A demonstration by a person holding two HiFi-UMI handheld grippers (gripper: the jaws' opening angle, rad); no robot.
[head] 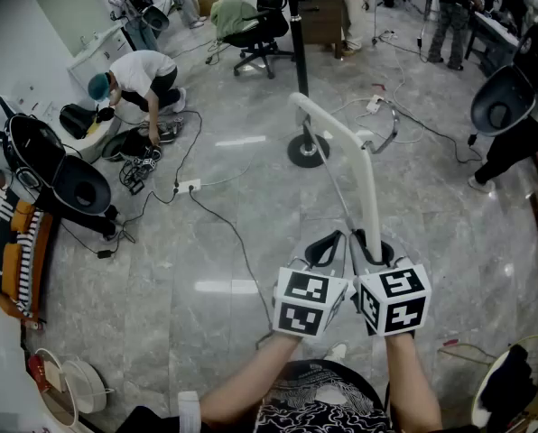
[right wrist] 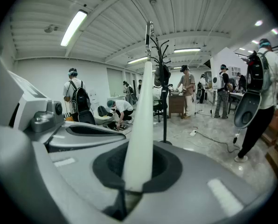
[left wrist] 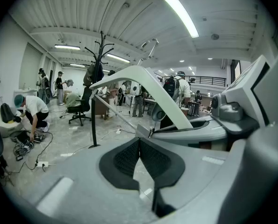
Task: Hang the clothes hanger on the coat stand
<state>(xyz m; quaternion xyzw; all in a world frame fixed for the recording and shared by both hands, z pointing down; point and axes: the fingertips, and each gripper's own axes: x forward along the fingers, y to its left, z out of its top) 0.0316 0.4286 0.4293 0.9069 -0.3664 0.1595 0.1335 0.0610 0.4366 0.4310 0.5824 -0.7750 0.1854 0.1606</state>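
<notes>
**Hanger pinched by one arm-end in my right tongs, coat stand ahead**

My right tongs [head: 375, 253] are clamped on the low end of one arm of the white clothes hanger [head: 370, 183]. The hanger rises from the bottom centre of the head view to its bend near mid-frame. My left tongs [head: 328, 246] sit just beside, jaws pressed together with nothing I can see between the pads. The hanger's thin bar [left wrist: 115, 111] runs close past their tips. The coat stand [head: 299, 52], a black pole at upper centre, lies beyond the hanger and well apart from it. I judge the hanger light and stiff, but it is smooth plastic. Gripped this far from its hook [right wrist: 149, 31], it would tend to swivel in the pads. A hold nearer the neck should serve better, or my left tongs steadying the other arm. The thin bar looks too slight to carry it by.
</notes>
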